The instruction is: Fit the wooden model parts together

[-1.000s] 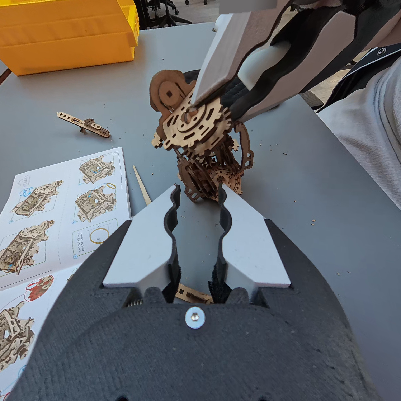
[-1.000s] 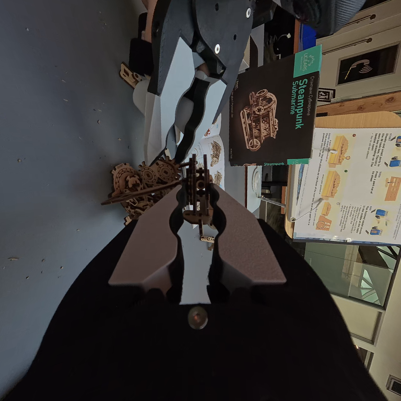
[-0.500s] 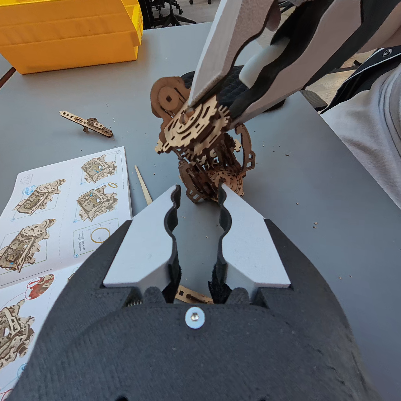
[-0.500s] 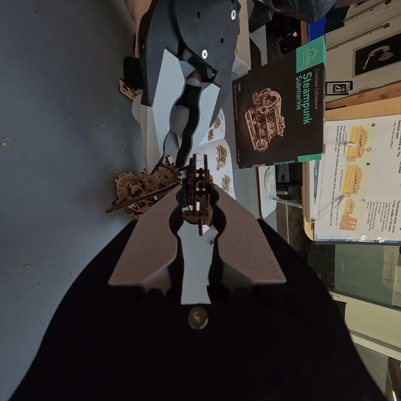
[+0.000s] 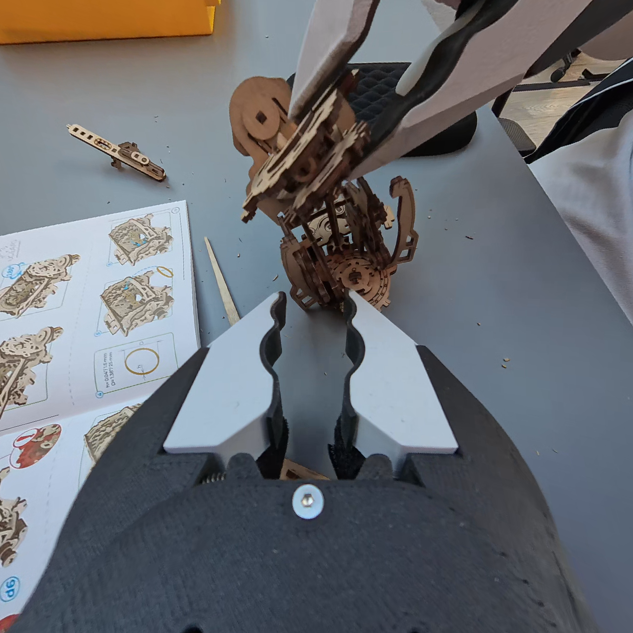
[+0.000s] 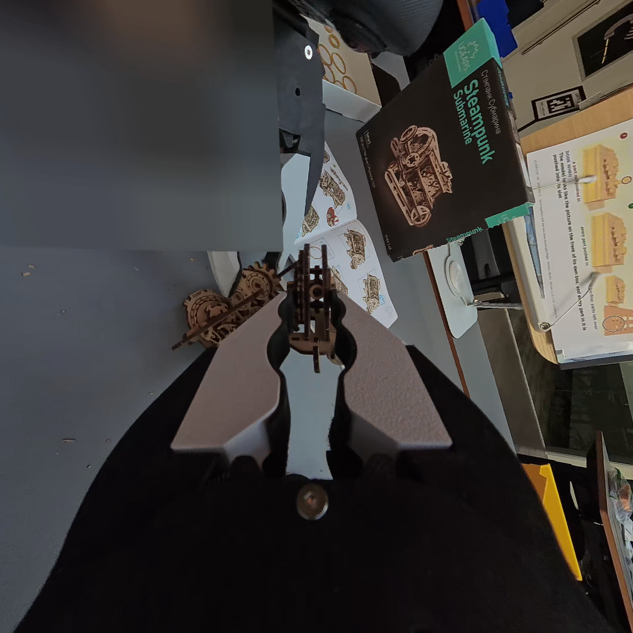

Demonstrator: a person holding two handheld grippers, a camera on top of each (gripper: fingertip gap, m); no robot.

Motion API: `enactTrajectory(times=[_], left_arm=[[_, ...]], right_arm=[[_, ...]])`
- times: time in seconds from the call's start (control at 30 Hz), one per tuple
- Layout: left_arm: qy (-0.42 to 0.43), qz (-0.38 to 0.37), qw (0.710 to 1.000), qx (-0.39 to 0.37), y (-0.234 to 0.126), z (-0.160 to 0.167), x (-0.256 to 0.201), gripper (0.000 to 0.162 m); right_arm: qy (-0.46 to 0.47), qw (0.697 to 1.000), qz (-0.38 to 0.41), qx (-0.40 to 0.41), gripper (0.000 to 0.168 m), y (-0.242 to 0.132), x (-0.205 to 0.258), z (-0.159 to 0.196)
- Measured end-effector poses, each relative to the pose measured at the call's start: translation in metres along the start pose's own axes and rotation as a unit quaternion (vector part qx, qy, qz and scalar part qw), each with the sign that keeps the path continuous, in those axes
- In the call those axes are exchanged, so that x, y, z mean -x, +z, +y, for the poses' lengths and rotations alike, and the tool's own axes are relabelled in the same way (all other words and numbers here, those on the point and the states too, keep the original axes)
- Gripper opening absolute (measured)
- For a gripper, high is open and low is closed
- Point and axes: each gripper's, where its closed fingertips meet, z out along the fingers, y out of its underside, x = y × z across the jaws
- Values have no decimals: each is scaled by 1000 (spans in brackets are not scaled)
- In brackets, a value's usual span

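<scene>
A wooden gear part (image 5: 305,161) is clamped in the right gripper (image 6: 313,308) and held above the wooden model (image 5: 346,263), which stands on the grey table (image 5: 479,342). The left gripper (image 5: 313,301) is held apart, empty, just near of the model.

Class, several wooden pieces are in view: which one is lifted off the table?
The toothed gear assembly clamped in the right claw. The geared model, slotted strip and pointed stick lie on the table.
</scene>
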Motion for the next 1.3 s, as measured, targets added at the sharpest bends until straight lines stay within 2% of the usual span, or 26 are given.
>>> enactTrajectory(times=[0.2,0.6,0.8,1.1,1.2,1.3], left_arm=[[-4,-2,1000,-5,1,-2,-2,29],[-11,-6,1000,-25,-4,-7,1,42],[-10,-6,999,-41,-10,-13,1,50],[-70,30,993,-86,-40,-37,0,60],[-103,14,988,-112,-62,-52,7,56],[-207,17,969,-135,-78,-69,10,45]], right_arm=[[7,1000,23,-17,20,-2,-2,-2],[-82,992,91,-32,20,-7,5,-5],[-157,978,132,-28,20,-8,7,-4],[-227,955,184,-50,20,-18,0,-8],[-249,944,207,-66,20,-23,-6,-11],[-277,929,233,-75,20,-25,-13,-10]])
